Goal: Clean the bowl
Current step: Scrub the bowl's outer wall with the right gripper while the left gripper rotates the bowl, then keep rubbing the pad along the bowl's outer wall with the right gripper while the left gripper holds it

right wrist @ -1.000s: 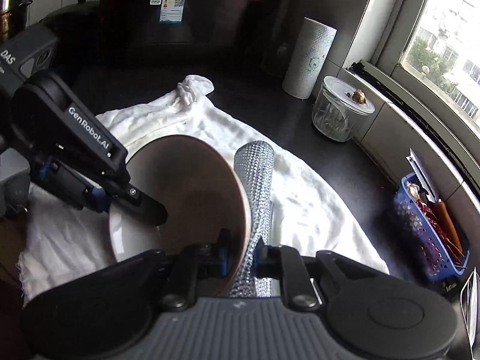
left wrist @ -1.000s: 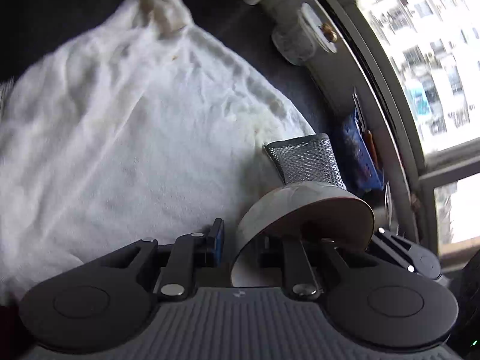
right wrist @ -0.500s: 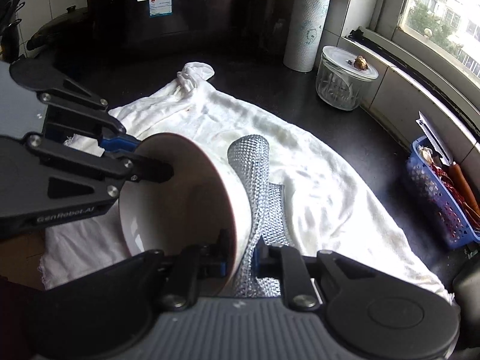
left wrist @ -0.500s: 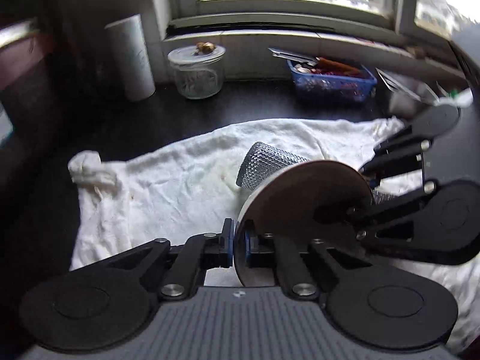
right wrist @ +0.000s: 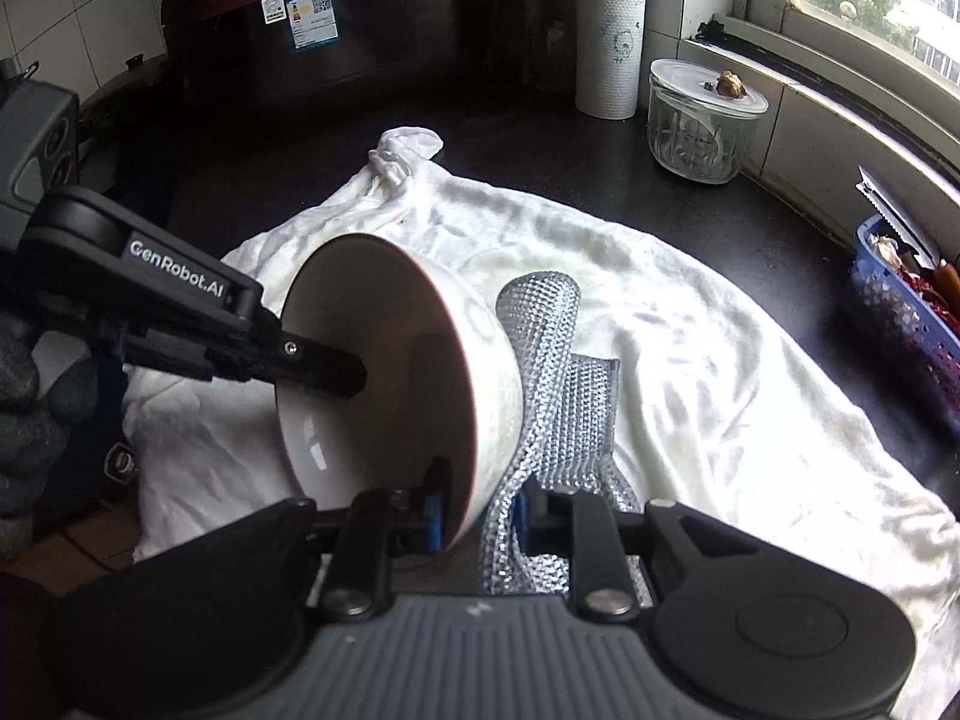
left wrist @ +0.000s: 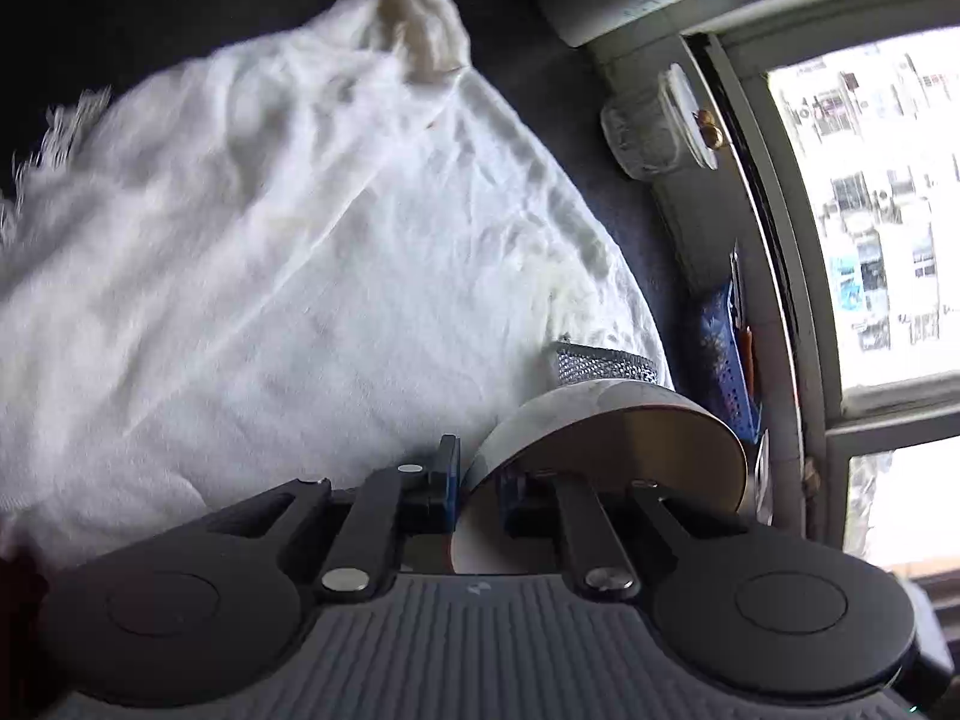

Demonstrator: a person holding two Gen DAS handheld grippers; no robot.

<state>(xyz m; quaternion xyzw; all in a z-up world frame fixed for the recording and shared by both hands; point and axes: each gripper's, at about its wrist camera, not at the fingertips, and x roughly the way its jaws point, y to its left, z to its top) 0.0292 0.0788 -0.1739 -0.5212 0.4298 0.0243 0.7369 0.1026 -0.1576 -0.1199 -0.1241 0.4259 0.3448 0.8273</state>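
The bowl (right wrist: 396,372) is held on its side above a rumpled white cloth (right wrist: 690,360) spread over the dark bench (right wrist: 600,150), its mouth turned toward the left gripper (left wrist: 474,480). That gripper is clamped on the bowl's rim, one finger (right wrist: 318,369) reaching into the white interior and the other outside the wall; its jaws have just eased apart slightly, with the rim between them. The right gripper (right wrist: 477,510) pinches the bowl's near wall together with a silvery mesh scouring cloth (right wrist: 552,396), which is pressed against the outside of the bowl and drapes down beside it. Its jaws have just been opening a little, with both bowl wall and mesh between them. A gloved hand (right wrist: 24,414) holds the left gripper at the frame edge. Behind the cloth stand a paper towel roll (right wrist: 609,39) and a lidded glass jar (right wrist: 702,120) near the window sill, and a blue basket (right wrist: 900,312) sits at the right.
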